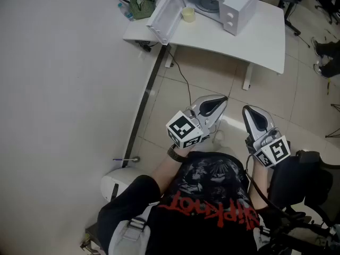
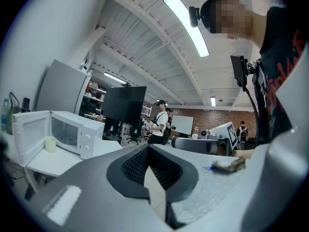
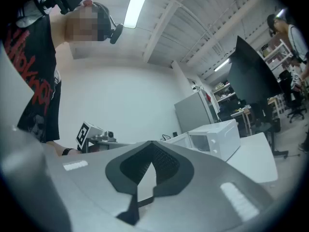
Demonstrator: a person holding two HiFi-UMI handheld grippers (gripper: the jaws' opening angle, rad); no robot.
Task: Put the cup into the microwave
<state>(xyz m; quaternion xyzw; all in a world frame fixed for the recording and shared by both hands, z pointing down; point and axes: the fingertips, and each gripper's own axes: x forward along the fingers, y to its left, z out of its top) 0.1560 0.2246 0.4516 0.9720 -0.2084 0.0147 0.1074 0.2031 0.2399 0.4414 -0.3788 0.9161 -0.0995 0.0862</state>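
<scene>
Holding nothing at lower centre of the head view: the left gripper (image 1: 222, 100), jaws brought together at the tips, and just to its right the right gripper (image 1: 247, 110), likewise closed on empty air. Borne out in each gripper view by dark pads meeting at a point with nothing between them. Both level, and well apart from the work. Far off along the upper edge, past bare floor: a white table (image 1: 255, 39) carrying the microwave (image 1: 226, 1), its door (image 1: 159, 15) standing wide open to the left. Upright at the mouth of the open cavity, beside that door and on the table as far as can be told: the cup (image 1: 188, 14), small and pale yellow. Probably light and thin-walled, so easy to tip or dent, and perhaps a little slick. Best taken across the side wall about mid-height, with a gentle squeeze, keeping clear of the door. Not yet inside; reach and grasp not begun.
</scene>
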